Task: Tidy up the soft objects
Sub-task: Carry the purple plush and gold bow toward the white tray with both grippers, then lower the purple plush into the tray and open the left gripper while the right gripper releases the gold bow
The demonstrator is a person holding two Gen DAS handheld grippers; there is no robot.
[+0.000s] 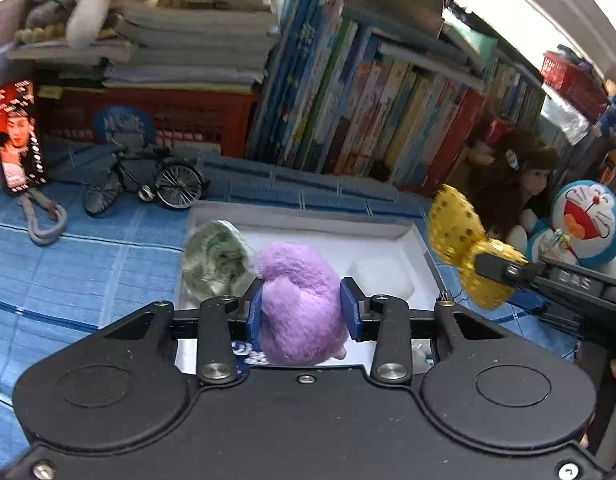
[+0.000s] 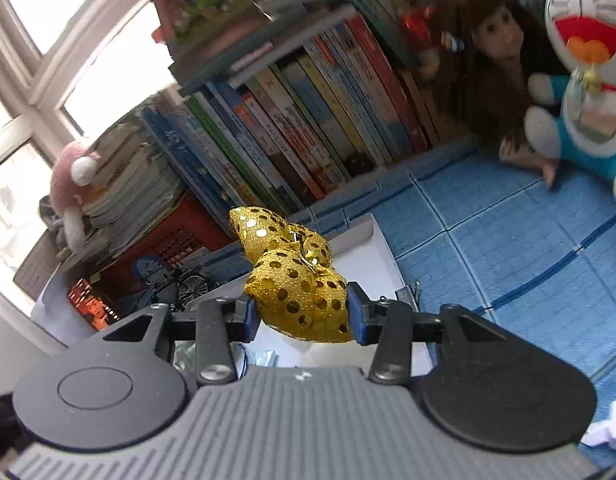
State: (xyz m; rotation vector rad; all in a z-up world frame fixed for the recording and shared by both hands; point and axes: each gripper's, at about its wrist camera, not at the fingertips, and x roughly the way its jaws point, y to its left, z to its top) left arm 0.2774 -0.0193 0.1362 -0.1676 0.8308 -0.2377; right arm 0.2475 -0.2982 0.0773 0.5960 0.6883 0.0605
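Left gripper [image 1: 301,312] clamped on purple plush [image 1: 301,304] btwn pads, over white box [image 1: 404,229] — right gripper [image 2: 303,314] pinching gold bow [image 2: 297,280].

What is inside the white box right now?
The white box holds a grey-green fluffy ball at its left and a white soft block at its right. The purple plush in the left gripper and the gripper body hide the near floor.

Home bedroom — books [image 1: 372,104]; dolls [image 1: 520,184]
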